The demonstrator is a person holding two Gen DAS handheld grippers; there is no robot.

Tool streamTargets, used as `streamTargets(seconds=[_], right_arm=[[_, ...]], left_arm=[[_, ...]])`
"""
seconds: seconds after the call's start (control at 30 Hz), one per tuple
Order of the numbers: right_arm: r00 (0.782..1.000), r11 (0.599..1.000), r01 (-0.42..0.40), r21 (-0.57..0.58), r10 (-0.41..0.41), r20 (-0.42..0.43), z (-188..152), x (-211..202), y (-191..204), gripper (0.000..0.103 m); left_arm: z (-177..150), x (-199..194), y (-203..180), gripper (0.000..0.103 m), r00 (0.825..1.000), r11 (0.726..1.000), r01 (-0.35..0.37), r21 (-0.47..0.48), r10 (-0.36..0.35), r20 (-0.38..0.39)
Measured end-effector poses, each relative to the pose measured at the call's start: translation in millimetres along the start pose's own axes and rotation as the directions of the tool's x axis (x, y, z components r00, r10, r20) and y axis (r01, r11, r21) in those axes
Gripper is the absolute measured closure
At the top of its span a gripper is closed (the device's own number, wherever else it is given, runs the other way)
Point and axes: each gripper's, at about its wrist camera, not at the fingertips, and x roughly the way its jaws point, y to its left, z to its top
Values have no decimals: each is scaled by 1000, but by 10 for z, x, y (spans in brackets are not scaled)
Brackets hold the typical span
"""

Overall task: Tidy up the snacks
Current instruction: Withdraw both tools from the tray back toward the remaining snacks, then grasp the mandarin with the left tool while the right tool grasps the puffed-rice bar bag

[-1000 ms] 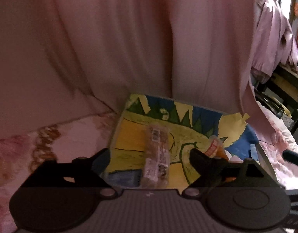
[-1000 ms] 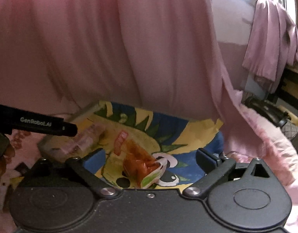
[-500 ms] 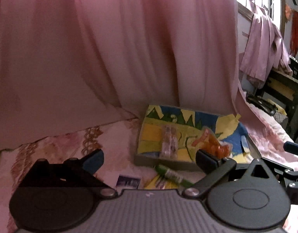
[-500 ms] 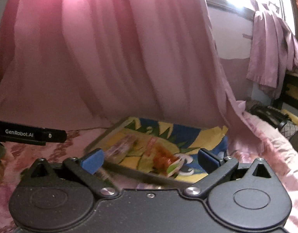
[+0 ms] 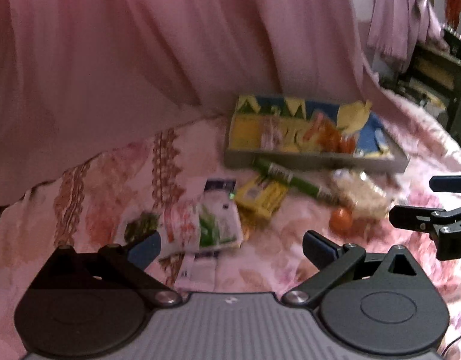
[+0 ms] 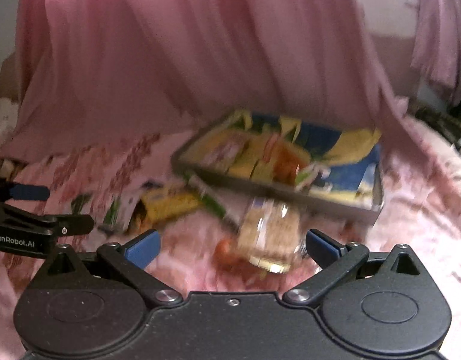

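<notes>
Both sets of jaws stand spread wide with nothing between them. Ahead of the left gripper (image 5: 232, 247), just past its left fingertip, lies a white snack bag (image 5: 197, 225) with green and red print; beyond it sit a yellow packet (image 5: 262, 196) and a green stick pack (image 5: 293, 180), all on the pink floral bed cover (image 5: 110, 180). Between the right gripper's (image 6: 232, 244) fingertips, slightly ahead, rests a clear pack of pale biscuits (image 6: 268, 234) beside a small orange item (image 6: 226, 249). Farther ahead sits the shallow tray (image 6: 275, 192) with a cartoon lining, holding two snack packs. Pink curtain (image 6: 185, 45) hangs behind.
</notes>
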Motion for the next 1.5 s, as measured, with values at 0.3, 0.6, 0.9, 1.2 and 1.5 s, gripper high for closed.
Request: streamTargets(seconds=[0.3, 0.6, 0.9, 1.2, 1.5], right_arm=[[997, 998, -7, 62, 12, -81, -98, 88, -80, 1], [989, 999, 18, 50, -10, -149, -121, 202, -112, 1], [986, 996, 63, 62, -52, -159, -79, 191, -273, 1], [982, 986, 112, 121, -92, -163, -55, 248, -479, 1], [989, 971, 132, 198, -116, -93, -2, 405, -592, 1]], left_arm=[[-59, 92, 29, 0, 997, 999, -32, -17, 31, -77], [-63, 215, 10, 0, 989, 999, -51, 3, 51, -138], [-45, 344, -19, 0, 981, 999, -33, 17, 35, -192], [41, 488, -155, 0, 984, 998, 25, 59, -14, -180], [214, 729, -505, 0, 971, 963, 214, 164, -192, -139]])
